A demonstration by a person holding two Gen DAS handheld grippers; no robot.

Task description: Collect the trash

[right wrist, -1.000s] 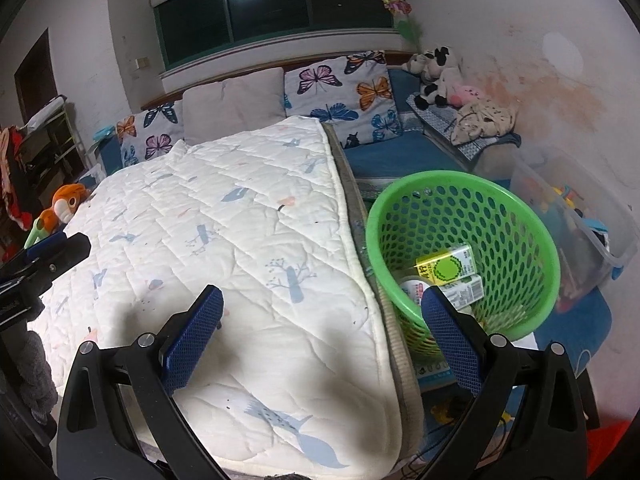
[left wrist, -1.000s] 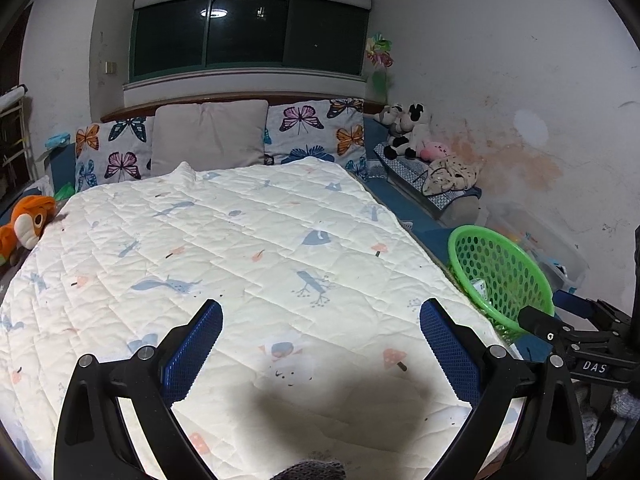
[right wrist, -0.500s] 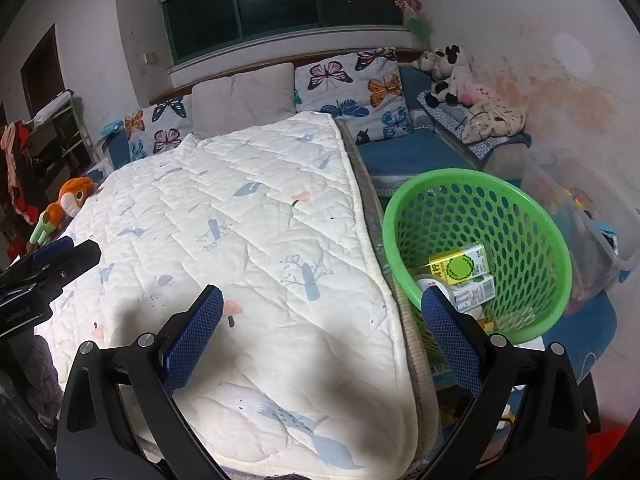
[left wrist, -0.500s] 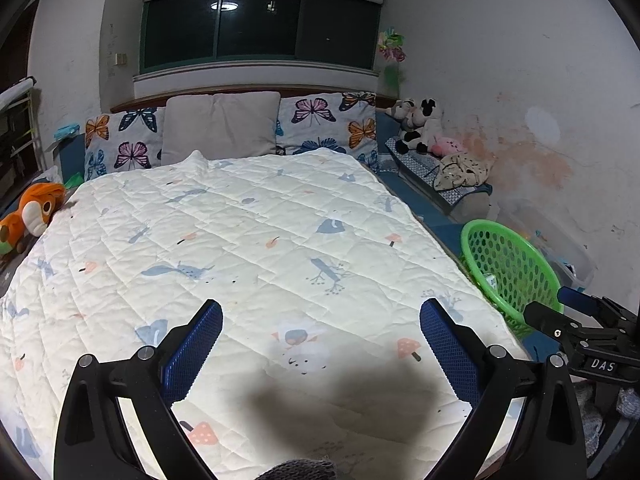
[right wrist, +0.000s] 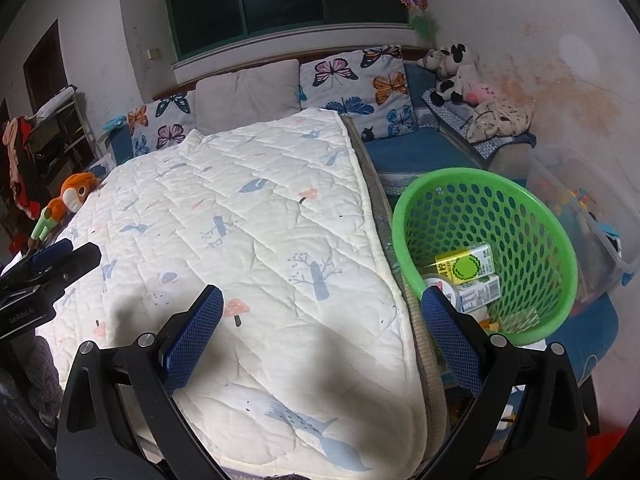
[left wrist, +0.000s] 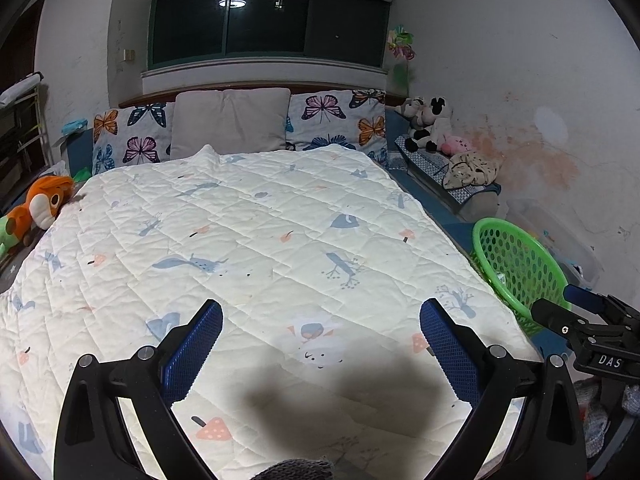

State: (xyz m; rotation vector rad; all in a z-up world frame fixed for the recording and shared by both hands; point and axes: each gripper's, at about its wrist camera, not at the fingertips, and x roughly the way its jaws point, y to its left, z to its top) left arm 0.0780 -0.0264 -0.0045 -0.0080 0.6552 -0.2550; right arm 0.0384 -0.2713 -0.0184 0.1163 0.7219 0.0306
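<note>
A green perforated basket (right wrist: 516, 200) stands on the floor to the right of the bed and also shows in the left wrist view (left wrist: 520, 256). In it lie a yellow carton (right wrist: 464, 266), a white carton (right wrist: 480, 292) and other small trash. My left gripper (left wrist: 320, 320) is open and empty above the foot of the white quilt (left wrist: 248, 240). My right gripper (right wrist: 320, 308) is open and empty over the quilt's right corner (right wrist: 280, 240), its right finger beside the basket. I see no loose trash on the quilt.
Pillows (left wrist: 232, 120) line the headboard. An orange plush toy (left wrist: 40, 204) lies at the bed's left edge. Stuffed animals (right wrist: 456, 68) sit on a blue bench at the right. A clear storage bin (right wrist: 576, 208) stands by the stained wall behind the basket.
Both grippers have pulled back and risen a little from the bed. The basket sits lower and farther right in both views. Both stay open and empty.
</note>
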